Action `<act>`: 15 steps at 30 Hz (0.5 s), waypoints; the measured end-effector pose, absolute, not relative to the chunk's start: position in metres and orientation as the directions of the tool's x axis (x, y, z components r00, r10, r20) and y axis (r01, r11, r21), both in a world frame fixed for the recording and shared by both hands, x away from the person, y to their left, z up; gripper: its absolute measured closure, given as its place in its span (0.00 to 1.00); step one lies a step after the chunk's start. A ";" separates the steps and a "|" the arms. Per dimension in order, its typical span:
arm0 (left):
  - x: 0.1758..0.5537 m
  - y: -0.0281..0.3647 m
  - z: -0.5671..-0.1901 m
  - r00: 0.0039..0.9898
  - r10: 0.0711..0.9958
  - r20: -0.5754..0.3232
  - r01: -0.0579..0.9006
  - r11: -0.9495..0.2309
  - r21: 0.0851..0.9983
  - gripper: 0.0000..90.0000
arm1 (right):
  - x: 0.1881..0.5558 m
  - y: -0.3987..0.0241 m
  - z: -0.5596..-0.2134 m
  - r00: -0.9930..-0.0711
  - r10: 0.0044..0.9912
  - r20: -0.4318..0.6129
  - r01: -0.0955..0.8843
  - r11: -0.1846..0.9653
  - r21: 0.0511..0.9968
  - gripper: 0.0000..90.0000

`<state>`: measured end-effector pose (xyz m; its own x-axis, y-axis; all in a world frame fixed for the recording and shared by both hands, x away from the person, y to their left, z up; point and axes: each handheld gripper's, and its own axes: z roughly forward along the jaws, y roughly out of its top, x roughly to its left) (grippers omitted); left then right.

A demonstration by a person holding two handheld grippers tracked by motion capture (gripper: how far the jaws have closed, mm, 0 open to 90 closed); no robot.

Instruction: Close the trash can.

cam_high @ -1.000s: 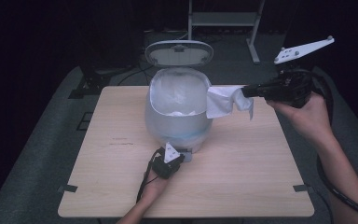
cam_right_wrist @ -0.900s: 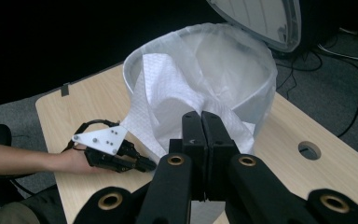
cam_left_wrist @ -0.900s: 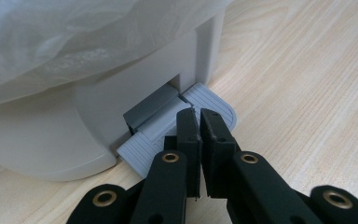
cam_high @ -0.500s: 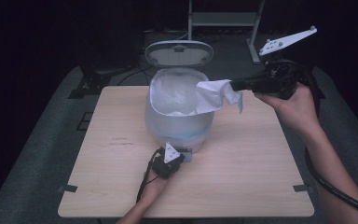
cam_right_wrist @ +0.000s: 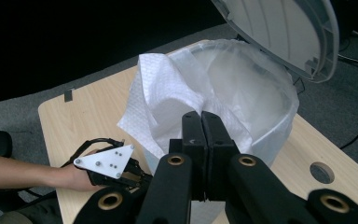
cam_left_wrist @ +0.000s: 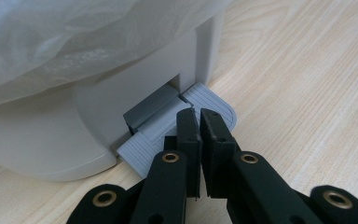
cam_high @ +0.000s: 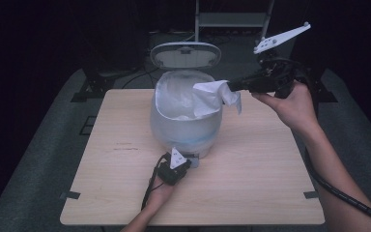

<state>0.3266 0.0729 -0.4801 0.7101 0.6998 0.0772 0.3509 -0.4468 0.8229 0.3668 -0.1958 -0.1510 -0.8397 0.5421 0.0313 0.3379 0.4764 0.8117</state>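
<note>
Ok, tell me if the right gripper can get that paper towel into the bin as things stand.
Probably yes: the lid stands open, the right gripper holds the paper towel over the rim of the bin.

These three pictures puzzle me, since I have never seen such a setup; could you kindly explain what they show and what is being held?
No robot arm here: a person works at a wooden table with a hand-held two-jaw gripper in each hand. The high view looks down from above the person's side. The other two come from cameras riding on the grippers, looking along their black jaws.

On the table stands a pedal bin lined with a plastic bag, its lid raised. The left gripper, jaws shut with nothing between them, rests its tips on the grey foot pedal at the bin's base. The right gripper is shut on a crumpled white paper towel, held at the bin's rim, partly over the opening. My guess is the towel is about to be dropped in.
</note>
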 end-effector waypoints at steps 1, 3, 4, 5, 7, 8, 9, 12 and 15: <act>0.327 0.073 -0.480 0.710 0.700 0.077 0.350 -0.447 0.823 0.97 | 0.367 -0.195 -0.151 -0.840 0.542 0.033 0.338 0.475 0.812 0.99; 0.327 0.073 -0.480 0.710 0.700 0.077 0.350 -0.447 0.823 0.97 | 0.369 -0.193 -0.151 -0.839 0.543 0.033 0.340 0.476 0.811 0.99; 0.327 0.073 -0.480 0.710 0.700 0.077 0.351 -0.446 0.823 0.97 | 0.370 -0.192 -0.151 -0.840 0.541 0.031 0.337 0.476 0.812 0.99; 0.327 0.073 -0.480 0.710 0.700 0.077 0.351 -0.447 0.823 0.97 | 0.371 -0.191 -0.151 -0.839 0.542 0.037 0.341 0.472 0.813 0.99; 0.327 0.073 -0.480 0.710 0.700 0.078 0.350 -0.447 0.823 0.97 | 0.372 -0.188 -0.151 -0.841 0.540 0.037 0.341 0.475 0.811 0.99; 0.327 0.073 -0.480 0.710 0.700 0.077 0.351 -0.447 0.823 0.97 | 0.373 -0.187 -0.152 -0.842 0.539 0.037 0.340 0.474 0.812 0.99; 0.327 0.073 -0.480 0.710 0.700 0.077 0.351 -0.446 0.823 0.97 | 0.374 -0.185 -0.152 -0.842 0.538 0.040 0.342 0.475 0.811 0.99; 0.327 0.073 -0.480 0.710 0.700 0.077 0.350 -0.446 0.823 0.97 | 0.376 -0.182 -0.152 -0.845 0.533 0.038 0.339 0.479 0.810 0.99; 0.326 0.073 -0.480 0.710 0.700 0.078 0.351 -0.448 0.822 0.97 | 0.377 -0.177 -0.152 -0.847 0.531 0.037 0.338 0.483 0.808 0.99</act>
